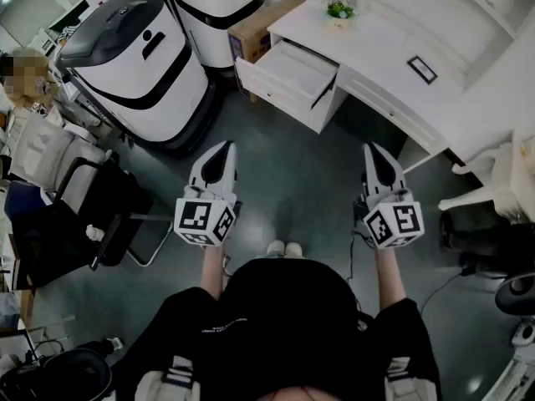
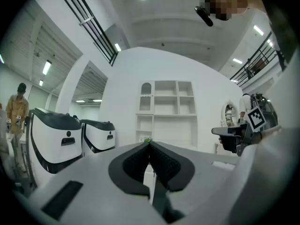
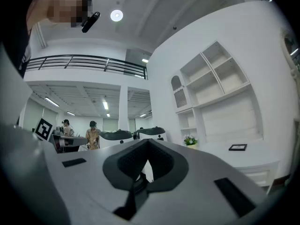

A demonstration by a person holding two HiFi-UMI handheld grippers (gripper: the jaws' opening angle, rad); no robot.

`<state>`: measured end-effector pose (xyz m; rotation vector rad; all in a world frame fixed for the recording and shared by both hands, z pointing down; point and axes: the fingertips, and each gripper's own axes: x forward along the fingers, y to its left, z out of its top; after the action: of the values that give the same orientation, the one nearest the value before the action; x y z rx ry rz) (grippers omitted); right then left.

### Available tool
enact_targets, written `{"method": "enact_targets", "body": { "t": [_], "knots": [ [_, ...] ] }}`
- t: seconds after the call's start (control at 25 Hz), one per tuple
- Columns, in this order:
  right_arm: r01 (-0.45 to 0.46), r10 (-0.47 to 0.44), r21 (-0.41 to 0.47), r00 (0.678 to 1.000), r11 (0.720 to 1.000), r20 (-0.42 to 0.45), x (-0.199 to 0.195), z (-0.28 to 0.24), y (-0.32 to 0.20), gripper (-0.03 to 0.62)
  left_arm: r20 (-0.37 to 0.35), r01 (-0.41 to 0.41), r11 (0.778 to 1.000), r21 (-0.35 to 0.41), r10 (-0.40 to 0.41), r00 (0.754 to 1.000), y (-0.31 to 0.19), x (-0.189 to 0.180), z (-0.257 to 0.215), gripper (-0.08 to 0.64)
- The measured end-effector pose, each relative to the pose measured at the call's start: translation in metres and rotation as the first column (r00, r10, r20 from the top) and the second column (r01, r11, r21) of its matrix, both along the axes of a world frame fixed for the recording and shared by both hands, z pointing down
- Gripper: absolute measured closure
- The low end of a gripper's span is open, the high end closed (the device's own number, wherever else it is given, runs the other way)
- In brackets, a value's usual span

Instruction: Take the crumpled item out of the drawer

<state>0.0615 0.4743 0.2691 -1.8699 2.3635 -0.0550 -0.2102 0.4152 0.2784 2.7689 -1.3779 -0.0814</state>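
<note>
The white desk [image 1: 393, 57] stands ahead at the upper right, and its drawer [image 1: 288, 80] is pulled open toward me. The drawer's inside looks pale, and I cannot make out a crumpled item in it. My left gripper [image 1: 224, 147] is held at waist height over the dark floor, well short of the drawer, its jaws shut on nothing. The right gripper [image 1: 370, 148] is level with it, also shut and empty. The left gripper view shows the left gripper [image 2: 149, 142] with its pads meeting, pointed at the desk's white shelves. In the right gripper view the right gripper [image 3: 147, 141] is closed as well.
Two large white-and-black machines [image 1: 138, 65] [image 1: 213, 7] stand to the left of the drawer, with a cardboard box [image 1: 261, 25] beside it. On the desk are a small plant [image 1: 339, 9] and a picture frame [image 1: 422, 69]. A white chair [image 1: 501, 182] stands at the right and a black chair [image 1: 92, 215] at the left.
</note>
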Motion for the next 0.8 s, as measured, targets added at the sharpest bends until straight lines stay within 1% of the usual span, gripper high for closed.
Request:
{"method": "enact_targets", "body": {
  "t": [0.24, 0.44, 0.64, 0.8],
  "knots": [
    [0.003, -0.003, 0.014, 1.000, 1.000, -0.012, 0.002, -0.002, -0.002, 0.601, 0.023, 0.001, 1.000, 0.008, -0.001, 1.000, -0.001, 0.006, 0.000, 0.563],
    [0.061, -0.061, 0.036, 0.998, 0.997, 0.002, 0.001, 0.000, -0.003, 0.601, 0.021, 0.019, 1.000, -0.001, -0.019, 1.000, 0.002, 0.014, 0.003, 0.562],
    [0.105, -0.105, 0.028, 0.994, 0.994, 0.022, 0.008, 0.008, -0.010, 0.601, 0.025, 0.036, 0.999, -0.012, -0.036, 0.999, 0.004, 0.026, 0.010, 0.563],
    [0.131, -0.132, 0.019, 0.991, 0.991, 0.004, 0.008, 0.016, -0.020, 0.601, 0.034, 0.059, 0.998, -0.034, -0.057, 0.998, 0.001, 0.029, 0.021, 0.562]
  ]
}}
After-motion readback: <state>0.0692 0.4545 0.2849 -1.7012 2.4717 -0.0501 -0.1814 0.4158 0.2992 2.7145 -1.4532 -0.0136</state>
